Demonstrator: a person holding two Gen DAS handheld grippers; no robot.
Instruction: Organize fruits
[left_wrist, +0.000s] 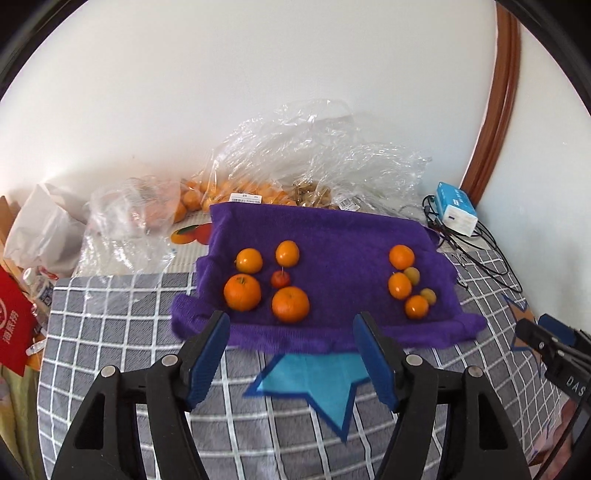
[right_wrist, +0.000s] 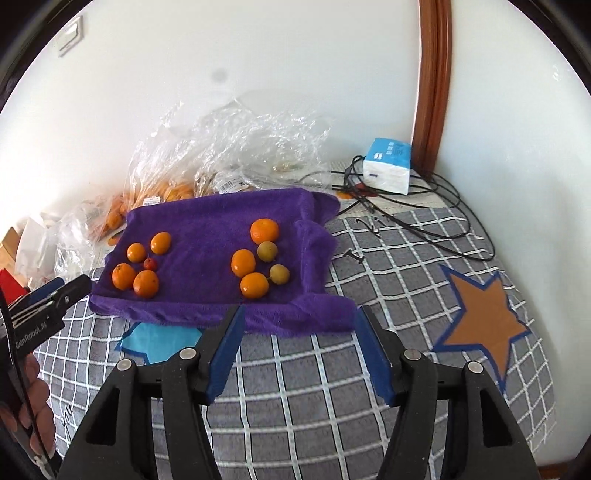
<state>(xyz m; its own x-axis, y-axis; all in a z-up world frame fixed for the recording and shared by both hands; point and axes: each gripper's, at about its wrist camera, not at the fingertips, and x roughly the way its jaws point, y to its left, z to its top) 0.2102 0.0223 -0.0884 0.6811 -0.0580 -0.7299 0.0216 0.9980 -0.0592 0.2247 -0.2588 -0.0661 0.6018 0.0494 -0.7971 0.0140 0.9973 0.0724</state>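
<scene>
A purple towel (left_wrist: 332, 236) (right_wrist: 221, 225) lies on the checked bedspread. On its left part sit several oranges (left_wrist: 242, 291) (right_wrist: 146, 283) around a small red fruit (left_wrist: 280, 279) (right_wrist: 150, 263). On its right part lie three oranges (left_wrist: 400, 285) (right_wrist: 243, 262) and two yellow-green fruits (left_wrist: 412, 276) (right_wrist: 267, 251). My left gripper (left_wrist: 291, 323) hangs open over the towel's near edge, nothing between its blue pads. My right gripper (right_wrist: 299, 317) is open too, above the towel's near right corner, empty. Each gripper shows at the edge of the other's view.
Crumpled clear plastic bags (left_wrist: 295, 155) (right_wrist: 229, 147) holding more oranges stand behind the towel by the white wall. A blue-white tissue pack (left_wrist: 456, 208) (right_wrist: 389, 166) and black cables (right_wrist: 424, 206) lie at the back right. The grey checked bedspread (right_wrist: 332, 387) carries star patches. A hand (right_wrist: 33, 398) holds the left gripper.
</scene>
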